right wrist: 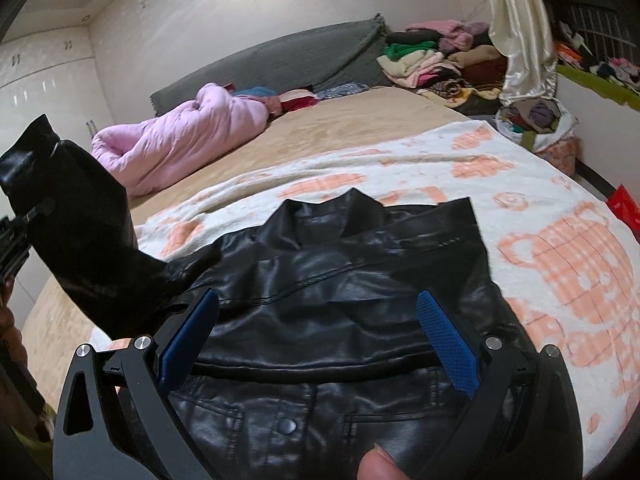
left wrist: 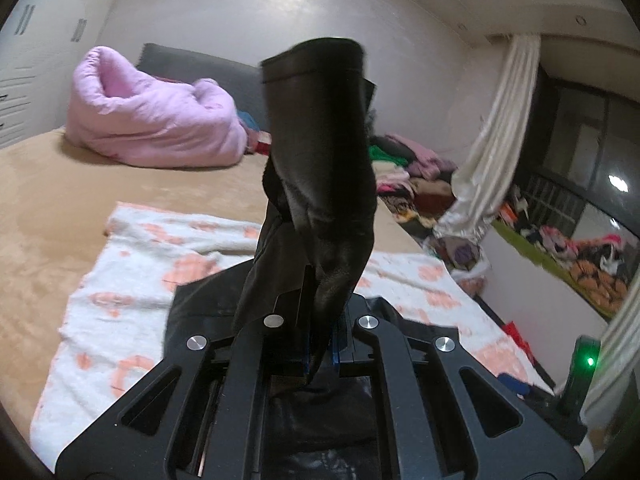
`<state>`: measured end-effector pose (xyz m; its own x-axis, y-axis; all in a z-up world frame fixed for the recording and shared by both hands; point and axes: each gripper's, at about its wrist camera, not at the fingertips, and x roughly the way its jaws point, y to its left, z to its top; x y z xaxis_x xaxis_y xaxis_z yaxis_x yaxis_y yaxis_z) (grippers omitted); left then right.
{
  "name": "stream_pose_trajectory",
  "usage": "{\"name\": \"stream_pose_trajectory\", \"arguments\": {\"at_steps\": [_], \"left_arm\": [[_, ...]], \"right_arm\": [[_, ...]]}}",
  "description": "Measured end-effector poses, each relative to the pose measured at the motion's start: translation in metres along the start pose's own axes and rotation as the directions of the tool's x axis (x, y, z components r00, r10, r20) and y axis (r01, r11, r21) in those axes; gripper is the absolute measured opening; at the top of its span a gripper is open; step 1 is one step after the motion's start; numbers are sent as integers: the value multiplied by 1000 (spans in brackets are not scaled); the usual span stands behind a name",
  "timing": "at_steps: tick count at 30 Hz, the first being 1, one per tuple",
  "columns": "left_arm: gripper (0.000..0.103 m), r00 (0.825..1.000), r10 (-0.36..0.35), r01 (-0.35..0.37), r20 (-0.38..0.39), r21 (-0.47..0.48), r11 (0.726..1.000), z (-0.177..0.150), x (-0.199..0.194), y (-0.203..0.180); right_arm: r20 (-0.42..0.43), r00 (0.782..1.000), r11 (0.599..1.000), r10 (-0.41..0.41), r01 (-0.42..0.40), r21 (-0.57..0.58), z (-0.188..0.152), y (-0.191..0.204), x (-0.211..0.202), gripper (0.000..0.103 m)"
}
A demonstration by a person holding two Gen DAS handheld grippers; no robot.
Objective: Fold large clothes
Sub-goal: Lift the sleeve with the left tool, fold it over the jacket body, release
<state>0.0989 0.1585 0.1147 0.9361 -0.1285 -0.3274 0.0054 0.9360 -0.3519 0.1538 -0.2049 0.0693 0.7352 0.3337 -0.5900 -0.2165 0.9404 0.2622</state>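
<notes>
Lying under the wide-open right gripper [right wrist: 316, 344] — black leather jacket [right wrist: 340, 320]; its sleeve [left wrist: 320, 160] is clamped upright by the left gripper [left wrist: 320, 344].

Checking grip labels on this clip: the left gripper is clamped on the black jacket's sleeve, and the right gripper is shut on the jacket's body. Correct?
Not quite. The left gripper does clamp the sleeve, but the right wrist view shows the right gripper open, its blue pads apart over the black jacket.
</notes>
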Motion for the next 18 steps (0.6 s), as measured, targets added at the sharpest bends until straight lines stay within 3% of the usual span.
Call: {"name": "stream_pose_trajectory", "arguments": {"at_steps": [8,18], "left_arm": [[1,992,-58,71,-108,114,991,-27,34,-30],[1,960,-54,125,-275,248,961,-76,75,-63]], "right_arm": [[3,1000,996,-26,26,82,0,-34,-6,99],[10,999,988,-45,43,148,0,-65,-13,99]]}}
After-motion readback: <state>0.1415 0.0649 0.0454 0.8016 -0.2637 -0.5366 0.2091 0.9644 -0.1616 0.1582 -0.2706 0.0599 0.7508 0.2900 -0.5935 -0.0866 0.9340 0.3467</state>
